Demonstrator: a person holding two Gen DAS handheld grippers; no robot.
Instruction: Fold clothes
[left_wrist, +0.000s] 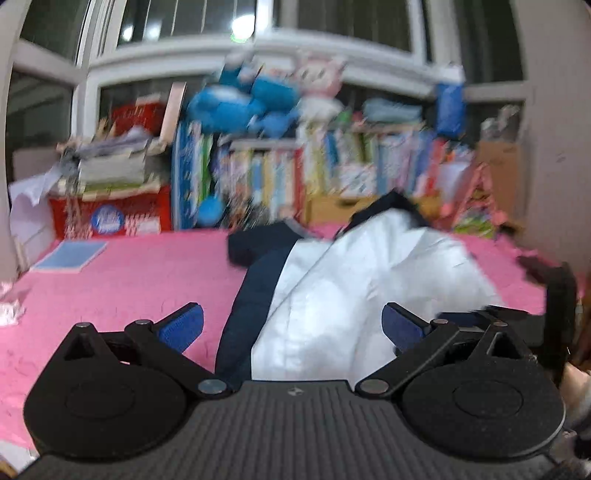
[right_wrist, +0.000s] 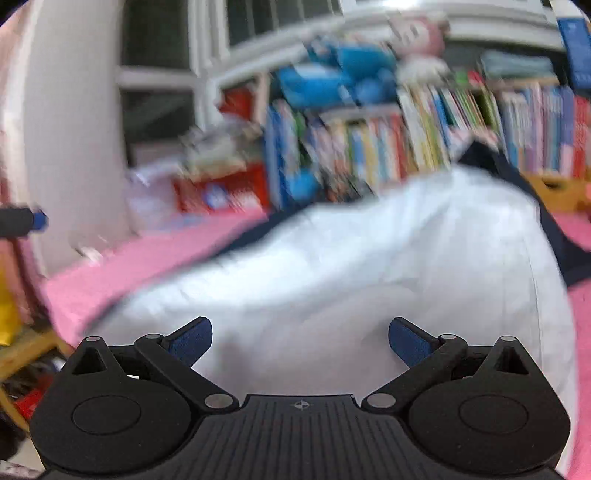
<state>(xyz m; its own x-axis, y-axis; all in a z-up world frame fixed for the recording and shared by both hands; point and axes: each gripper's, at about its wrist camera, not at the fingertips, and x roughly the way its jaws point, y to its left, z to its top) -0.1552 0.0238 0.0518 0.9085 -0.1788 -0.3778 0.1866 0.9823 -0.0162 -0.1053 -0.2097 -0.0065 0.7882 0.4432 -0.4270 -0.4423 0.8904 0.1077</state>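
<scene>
Both views are pretty blurry, esp. the background. The shirt (left_wrist: 354, 288) is white w/ navy trim, lying bunched on the pink bed cover (left_wrist: 129, 288), right of center in the left wrist cam. One navy sleeve sticks out to the left at the far end, and a navy strip runs down its left edge toward the near side.

Left gripper (left_wrist: 291, 325) has its fingers (left_wrist: 181, 328) spread wide, nothing between them; it sits over the near end of the shirt, but I can't tell if it's touching the fabric. Right gripper (right_wrist: 300, 339) is the same deal: blue-padded fingers (right_wrist: 194, 341) wide apart, not pinching anything, w/ the white cloth (right_wrist: 332, 258) filling most of that view right in front of it. Navy edge of the shirt shows at the far right there.

Other stuff: a light blue notebook (left_wrist: 70, 255) lies flat on the pink cover, far left, well apart from the shirt. Behind the bed there's a bookshelf (left_wrist: 332, 166) packed w/ colorful books, a blue plush (left_wrist: 243, 105) and a pink-white plush (left_wrist: 319, 86) on top, and a red box (left_wrist: 110, 218) under a paper stack at the left. Windows behind all that.
</scene>
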